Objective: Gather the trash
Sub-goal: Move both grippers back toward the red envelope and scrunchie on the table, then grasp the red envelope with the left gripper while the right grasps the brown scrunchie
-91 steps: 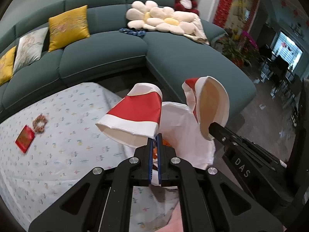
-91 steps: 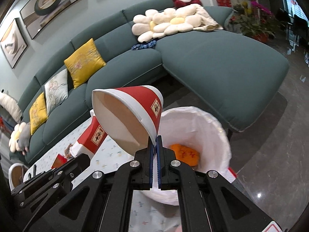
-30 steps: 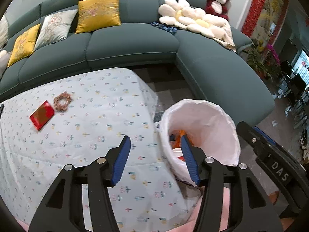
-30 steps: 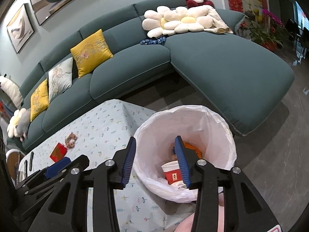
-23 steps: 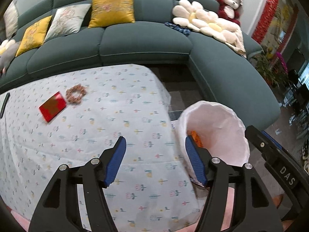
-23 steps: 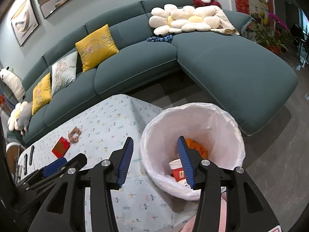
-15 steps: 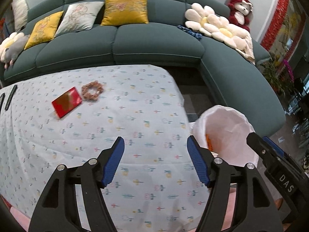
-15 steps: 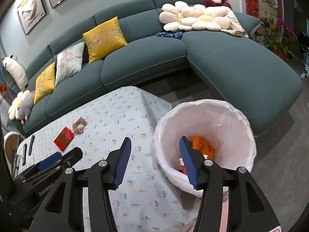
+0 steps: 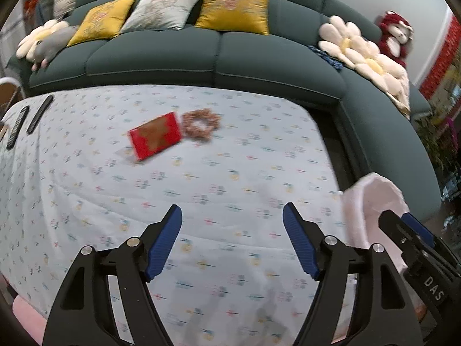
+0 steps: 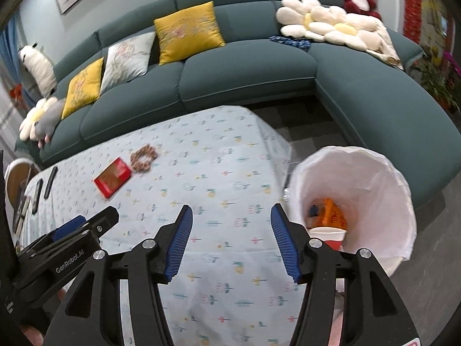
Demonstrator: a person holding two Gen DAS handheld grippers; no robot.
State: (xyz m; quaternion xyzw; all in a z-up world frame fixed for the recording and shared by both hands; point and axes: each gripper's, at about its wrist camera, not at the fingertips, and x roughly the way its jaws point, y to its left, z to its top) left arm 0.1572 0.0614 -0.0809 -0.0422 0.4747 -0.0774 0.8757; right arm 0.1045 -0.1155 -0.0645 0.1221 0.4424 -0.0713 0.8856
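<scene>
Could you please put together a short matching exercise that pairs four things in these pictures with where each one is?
Things:
1. red packet
2. paper cup
3. yellow cushion
4. left gripper

Places:
A. inside the white-lined trash bin
B. against the back of the green sofa
C. open and empty above the tablecloth
D. flat on the tablecloth beside the scrunchie

Pairs: 1-D, 2-A, 3-B, 4-C
</scene>
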